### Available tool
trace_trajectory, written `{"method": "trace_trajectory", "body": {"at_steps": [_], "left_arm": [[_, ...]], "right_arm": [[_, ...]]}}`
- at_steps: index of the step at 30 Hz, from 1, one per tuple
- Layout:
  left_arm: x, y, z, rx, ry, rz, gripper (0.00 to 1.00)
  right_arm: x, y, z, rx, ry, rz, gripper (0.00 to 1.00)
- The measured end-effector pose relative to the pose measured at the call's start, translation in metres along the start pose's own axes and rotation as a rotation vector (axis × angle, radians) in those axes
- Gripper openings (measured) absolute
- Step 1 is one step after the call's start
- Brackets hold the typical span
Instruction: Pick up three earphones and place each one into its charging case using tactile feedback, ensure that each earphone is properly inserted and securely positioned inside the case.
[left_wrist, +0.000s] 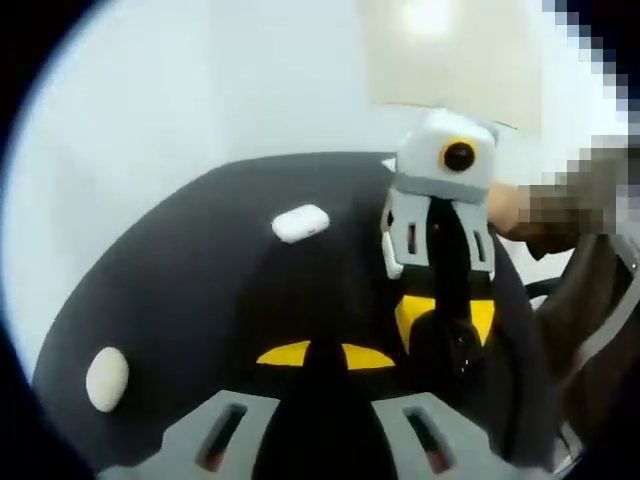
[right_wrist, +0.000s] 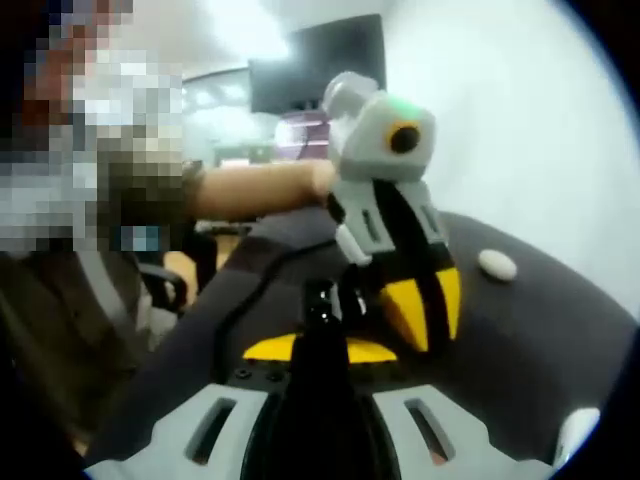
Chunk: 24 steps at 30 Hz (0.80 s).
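A white charging case (left_wrist: 300, 222) and a white oval case (left_wrist: 107, 378) lie on the round black tabletop (left_wrist: 200, 290). My right gripper (right_wrist: 320, 349) is shut on a glossy black object (right_wrist: 320, 310) that stands up between its yellow fingertips. In the left gripper view the right gripper (left_wrist: 449, 316) hangs over the table with that black object (left_wrist: 456, 345) below its tips. My left gripper (left_wrist: 324, 355) has its yellow tips close together, shut. Whether something dark sits in the narrow gap I cannot tell. The left gripper (right_wrist: 428, 300) faces the right one closely.
Two more white cases (right_wrist: 497, 264) (right_wrist: 577, 430) lie on the tabletop (right_wrist: 520, 340) in the right gripper view. A person's hand (right_wrist: 260, 190) and sleeve hold the left gripper. Black chairs (right_wrist: 160, 285) stand beside the table. A dark screen (right_wrist: 315, 65) hangs on the far wall.
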<state>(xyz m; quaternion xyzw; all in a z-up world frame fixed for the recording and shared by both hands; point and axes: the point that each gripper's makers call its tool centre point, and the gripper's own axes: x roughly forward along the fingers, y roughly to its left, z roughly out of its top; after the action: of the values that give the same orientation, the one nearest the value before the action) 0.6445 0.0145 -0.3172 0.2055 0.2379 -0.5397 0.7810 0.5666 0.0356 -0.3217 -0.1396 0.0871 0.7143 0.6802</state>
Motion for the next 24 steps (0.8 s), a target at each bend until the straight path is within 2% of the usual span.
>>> {"method": "trace_trajectory", "body": {"at_steps": [4,7,9,12,14,16,17,19,21,24], "left_arm": [[0.005,0.003,0.016,-0.018,-0.036,0.014,0.06],[0.012,0.003,0.031,-0.031,-0.043,0.005,0.05],[0.019,0.004,0.037,-0.009,-0.042,0.015,0.04],[0.032,0.005,0.033,-0.012,-0.003,-0.001,0.04],[0.037,0.003,0.027,-0.001,0.022,-0.012,0.12],[0.027,0.007,0.036,-0.004,-0.025,-0.001,0.11],[0.019,0.013,0.043,-0.023,-0.068,0.019,0.10],[-0.001,0.028,0.051,-0.049,-0.106,0.058,0.11],[-0.021,0.039,0.047,-0.053,-0.093,0.092,0.10],[-0.046,0.050,0.024,-0.072,-0.014,0.143,0.08]], "right_arm": [[0.000,0.000,0.000,-0.002,0.001,0.000,0.18],[0.000,-0.001,0.000,-0.001,0.000,0.001,0.18],[0.000,-0.001,0.000,-0.001,0.000,0.000,0.18],[0.000,-0.001,0.000,0.001,-0.001,0.001,0.18],[0.000,-0.001,0.000,0.003,-0.001,0.001,0.18],[0.000,-0.001,0.000,0.003,-0.002,0.001,0.18],[0.001,-0.001,0.000,0.003,-0.002,0.001,0.18],[0.001,-0.001,0.000,0.006,-0.002,0.004,0.18],[0.001,-0.001,0.001,0.010,-0.002,0.007,0.18],[0.002,-0.001,0.001,0.016,-0.002,0.008,0.18]]}}
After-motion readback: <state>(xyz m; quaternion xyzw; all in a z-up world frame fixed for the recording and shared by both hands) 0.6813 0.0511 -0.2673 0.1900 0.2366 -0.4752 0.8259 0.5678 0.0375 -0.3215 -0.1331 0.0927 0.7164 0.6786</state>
